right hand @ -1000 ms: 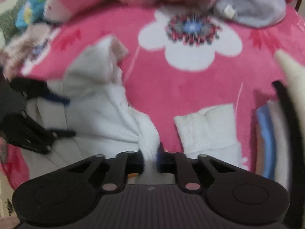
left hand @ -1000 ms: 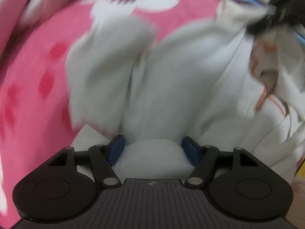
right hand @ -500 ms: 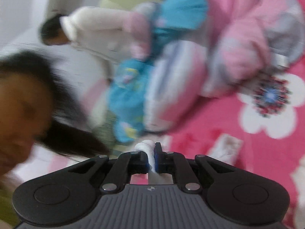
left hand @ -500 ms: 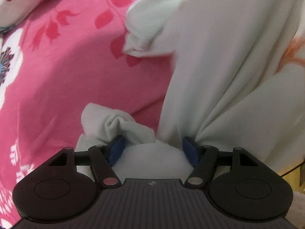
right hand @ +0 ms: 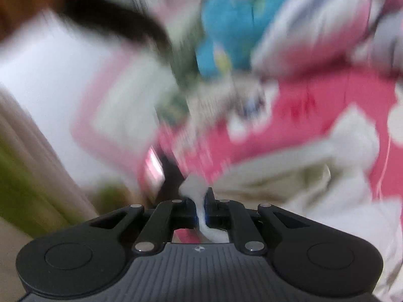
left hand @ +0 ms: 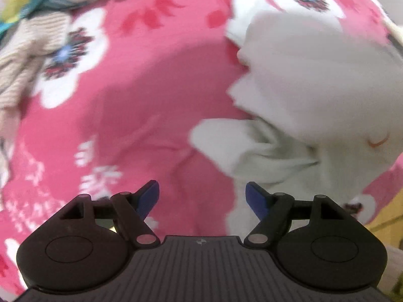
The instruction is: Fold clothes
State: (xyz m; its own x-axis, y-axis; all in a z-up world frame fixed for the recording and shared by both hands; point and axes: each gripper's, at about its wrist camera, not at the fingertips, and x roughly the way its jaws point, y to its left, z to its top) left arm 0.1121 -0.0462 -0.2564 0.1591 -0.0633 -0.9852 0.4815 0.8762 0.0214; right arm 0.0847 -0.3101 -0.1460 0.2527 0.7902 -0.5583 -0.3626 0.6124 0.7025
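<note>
Your left tool is opening over the pink floral bed with nothing between its pads, the white garment lying just beyond it, while your right tool pinches that garment's bunched edge.

White garment; pink blanket, white flowers; blue tool pads.
</note>
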